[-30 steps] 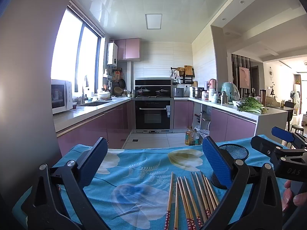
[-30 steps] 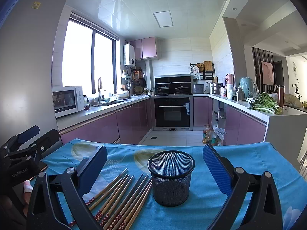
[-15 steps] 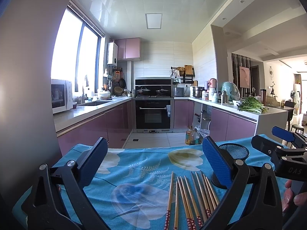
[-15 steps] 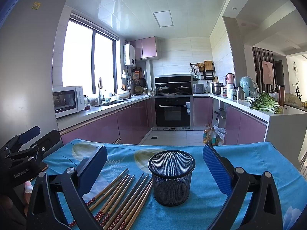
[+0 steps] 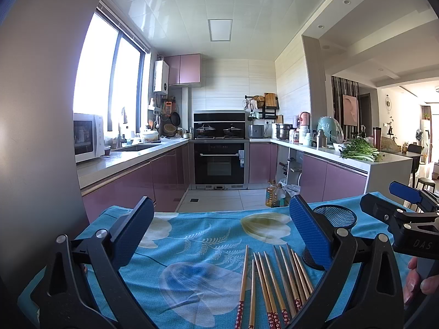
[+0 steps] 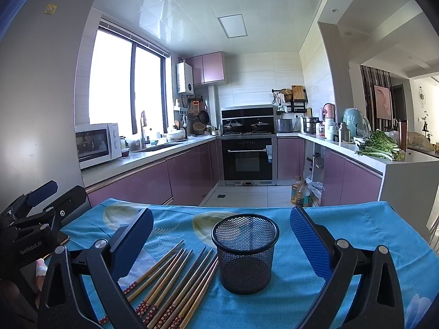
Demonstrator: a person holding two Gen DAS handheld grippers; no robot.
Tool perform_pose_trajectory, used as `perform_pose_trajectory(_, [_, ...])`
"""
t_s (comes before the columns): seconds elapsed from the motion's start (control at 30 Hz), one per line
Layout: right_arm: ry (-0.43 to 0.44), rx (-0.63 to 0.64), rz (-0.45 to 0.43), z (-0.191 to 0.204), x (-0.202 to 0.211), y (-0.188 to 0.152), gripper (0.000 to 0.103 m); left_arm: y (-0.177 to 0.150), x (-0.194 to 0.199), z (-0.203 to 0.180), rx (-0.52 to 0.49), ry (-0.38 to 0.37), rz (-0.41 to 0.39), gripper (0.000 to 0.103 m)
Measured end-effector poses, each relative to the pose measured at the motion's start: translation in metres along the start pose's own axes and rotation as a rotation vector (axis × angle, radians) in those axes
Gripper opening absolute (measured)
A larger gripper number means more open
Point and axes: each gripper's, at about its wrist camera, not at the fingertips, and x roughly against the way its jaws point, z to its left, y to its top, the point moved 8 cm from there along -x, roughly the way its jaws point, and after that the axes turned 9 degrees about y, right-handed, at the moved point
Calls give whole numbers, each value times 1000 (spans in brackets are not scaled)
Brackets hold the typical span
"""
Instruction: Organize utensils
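Blue floral tablecloth holds everything. Mesh cup stands upright dead ahead of the right gripper. Chopsticks lie flat just left of the cup, lengthwise toward the left gripper, which is nearer. Both jaws spread wide, empty.

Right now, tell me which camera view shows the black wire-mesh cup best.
The right wrist view. There the black wire-mesh cup stands whole and centred on the blue floral tablecloth, its open rim and wall clear. In the left wrist view a blue pad of the left gripper hides most of it, leaving only part of the rim and base.
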Motion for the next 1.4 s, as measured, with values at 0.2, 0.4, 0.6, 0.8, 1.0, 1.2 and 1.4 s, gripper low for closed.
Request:
perform_pose_trajectory(0.2, [4,-4,4,-2,-1,0,97,0,0,0,-1,1,0,97])
perform_pose_trajectory(0.4, [5,-5,3,-2,-1,-1,97,0,0,0,0,0,1,97])
perform_pose_trajectory(0.6, [6,-6,2,-2,-1,0,97,0,0,0,0,-2,2,97])
perform_pose_trajectory(0.8, [8,-7,3,-2,-1,0,97,0,-1,0,-2,-1,4,97])
perform_pose_trajectory(1.0, [9,-8,4,-3,-1,0,97,0,-1,0,-2,-1,3,97])
perform_pose_trajectory(1.2, [10,-10,6,-4,-2,0,97,-2,-3,1,-2,-1,8,97])
perform_pose_trajectory(1.4, [13,-14,11,-4,-2,-2,97,-5,-5,-1,-4,-1,13,97])
